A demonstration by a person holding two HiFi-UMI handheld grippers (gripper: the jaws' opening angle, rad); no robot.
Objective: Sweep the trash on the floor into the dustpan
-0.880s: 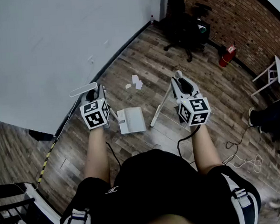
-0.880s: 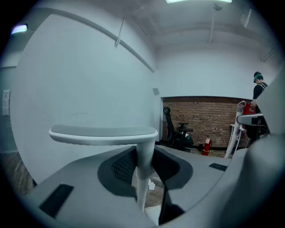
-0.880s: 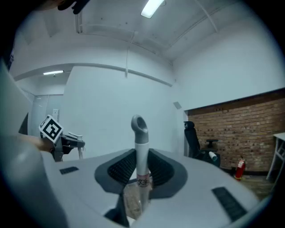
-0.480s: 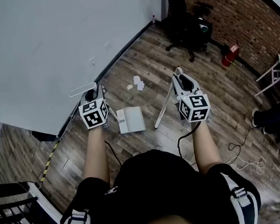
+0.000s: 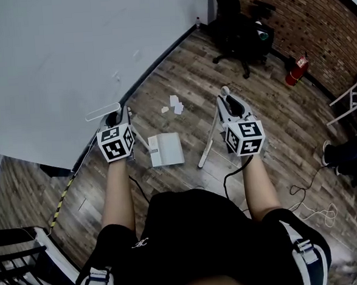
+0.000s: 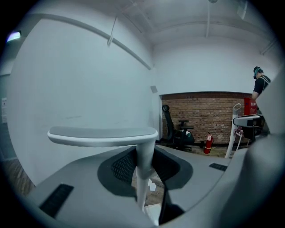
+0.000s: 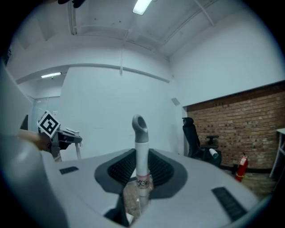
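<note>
My left gripper (image 5: 118, 118) is shut on the thin upright handle (image 6: 143, 171) of the white dustpan (image 5: 165, 149), just under its T-shaped top bar (image 6: 102, 135). The dustpan rests on the wood floor between my arms. My right gripper (image 5: 228, 103) is shut on the pale broom handle (image 7: 141, 153), below its looped end (image 7: 139, 123). The broom (image 5: 206, 144) slants down to the floor right of the dustpan. A few white paper scraps (image 5: 174, 104) lie on the floor beyond the dustpan.
A white wall (image 5: 69, 55) runs along the left. A black office chair (image 5: 239, 28) and a red fire extinguisher (image 5: 298, 69) stand by the brick wall. A cable (image 5: 309, 204) lies on the floor at right, a black rack (image 5: 16, 266) at lower left.
Both grippers keep their hold. The broom's lower end has shifted slightly right, away from the dustpan. The scraps and dustpan stay where they were.
</note>
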